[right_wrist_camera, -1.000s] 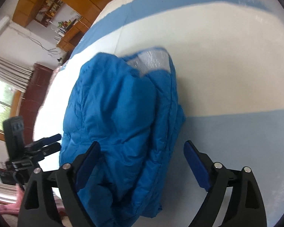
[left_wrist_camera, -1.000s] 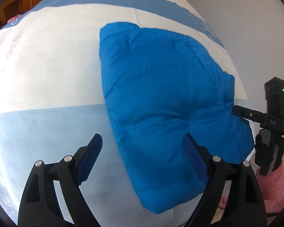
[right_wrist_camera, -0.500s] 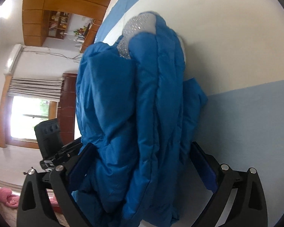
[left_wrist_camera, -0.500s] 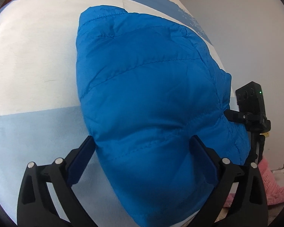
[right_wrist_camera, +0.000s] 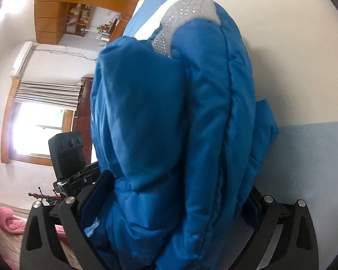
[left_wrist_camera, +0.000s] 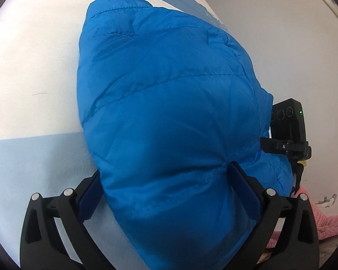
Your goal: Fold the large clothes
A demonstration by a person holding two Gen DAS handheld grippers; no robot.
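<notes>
A folded blue puffer jacket (left_wrist_camera: 169, 103) lies on the white and light-blue bed sheet (left_wrist_camera: 33, 67). My left gripper (left_wrist_camera: 164, 175) is open wide, and the jacket's near end bulges up between its blue fingers (left_wrist_camera: 90, 193). From the other side, my right gripper (right_wrist_camera: 178, 186) also stands open and straddles the jacket (right_wrist_camera: 169, 117), whose layered edges fill the gap. A white sequined trim (right_wrist_camera: 187, 6) shows at the jacket's far end. Each view shows the other gripper's black body beyond the jacket.
A pink knitted cloth (left_wrist_camera: 326, 220) lies off the bed's edge at the lower right. The right wrist view shows a bright window (right_wrist_camera: 40, 128), a wooden cabinet (right_wrist_camera: 78, 2) and a wall air conditioner (right_wrist_camera: 22, 56) behind. The sheet (right_wrist_camera: 304, 67) stretches to the right.
Both grippers came down and closer to the jacket, and their jaws widened. The jacket, which lay ahead of the fingers, now fills the gap between them in both views.
</notes>
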